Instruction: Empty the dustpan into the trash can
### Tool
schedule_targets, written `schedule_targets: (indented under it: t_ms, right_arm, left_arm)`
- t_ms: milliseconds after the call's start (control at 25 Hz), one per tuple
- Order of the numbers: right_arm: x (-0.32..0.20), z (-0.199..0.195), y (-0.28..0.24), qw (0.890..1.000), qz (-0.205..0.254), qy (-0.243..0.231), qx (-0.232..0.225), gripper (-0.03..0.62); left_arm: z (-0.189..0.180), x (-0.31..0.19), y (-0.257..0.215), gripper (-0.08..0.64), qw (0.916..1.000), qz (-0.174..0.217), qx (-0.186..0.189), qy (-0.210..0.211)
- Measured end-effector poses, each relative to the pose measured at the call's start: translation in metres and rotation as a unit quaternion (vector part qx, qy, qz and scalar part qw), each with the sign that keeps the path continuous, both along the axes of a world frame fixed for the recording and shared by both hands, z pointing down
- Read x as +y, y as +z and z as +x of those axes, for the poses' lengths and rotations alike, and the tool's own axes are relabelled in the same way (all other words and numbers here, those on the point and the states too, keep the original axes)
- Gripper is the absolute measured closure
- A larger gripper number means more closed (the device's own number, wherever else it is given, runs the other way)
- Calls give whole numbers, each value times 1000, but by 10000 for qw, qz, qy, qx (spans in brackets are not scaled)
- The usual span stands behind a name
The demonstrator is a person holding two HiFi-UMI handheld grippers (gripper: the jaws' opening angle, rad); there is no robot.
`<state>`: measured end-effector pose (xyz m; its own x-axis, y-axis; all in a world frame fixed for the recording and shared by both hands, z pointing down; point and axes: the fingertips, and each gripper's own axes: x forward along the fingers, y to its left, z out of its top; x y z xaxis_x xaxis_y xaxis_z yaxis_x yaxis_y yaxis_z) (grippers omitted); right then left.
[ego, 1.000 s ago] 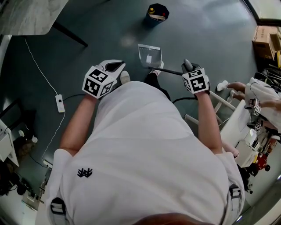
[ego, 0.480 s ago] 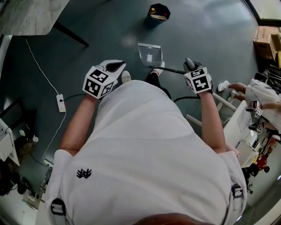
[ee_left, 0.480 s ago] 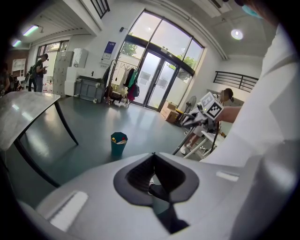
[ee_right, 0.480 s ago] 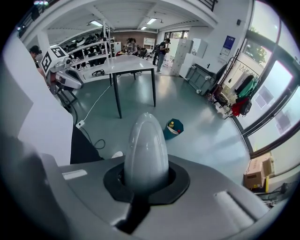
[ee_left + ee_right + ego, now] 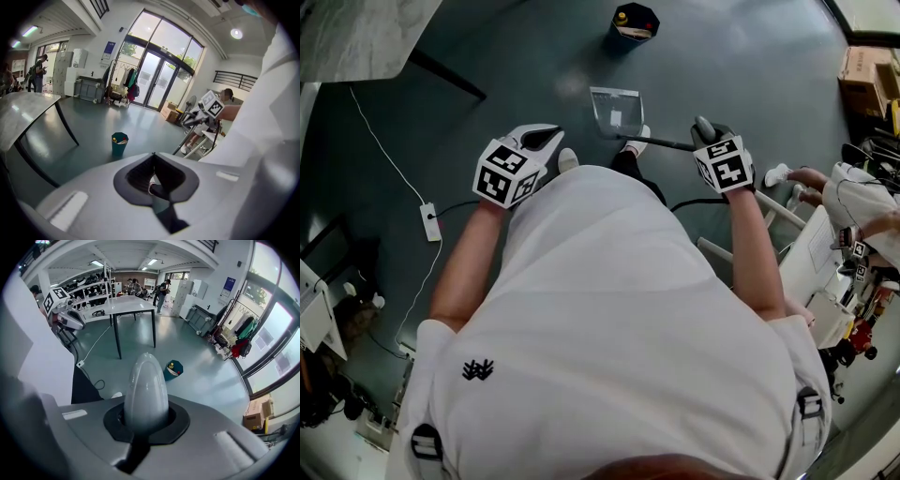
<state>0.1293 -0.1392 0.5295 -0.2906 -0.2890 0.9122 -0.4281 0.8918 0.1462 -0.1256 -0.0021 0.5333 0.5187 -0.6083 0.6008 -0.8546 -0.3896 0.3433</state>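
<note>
The dustpan [image 5: 617,112] hangs low over the floor [image 5: 487,56], well short of the trash can [image 5: 636,21]. The right gripper [image 5: 705,131] is clamped on its handle [image 5: 661,143]. The left gripper [image 5: 546,139] is closed and empty. Carrying and tipping both look yet to do.

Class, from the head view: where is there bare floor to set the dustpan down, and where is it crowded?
Bare floor: between the dustpan and trash can; between the trash can and cardboard box; between the table leg and left gripper. Crowded: the right edge, by the white frame, and the left edge round the power strip.
</note>
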Motion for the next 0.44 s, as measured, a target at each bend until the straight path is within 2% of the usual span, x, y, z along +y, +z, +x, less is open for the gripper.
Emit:
schedule_targets:
  t_ms: [440]
  right_arm:
    - [-10,-9,1,10000,70,-29,1,592]
  left_arm:
    - [-12,0,7,503,10000,-30,11,-92]
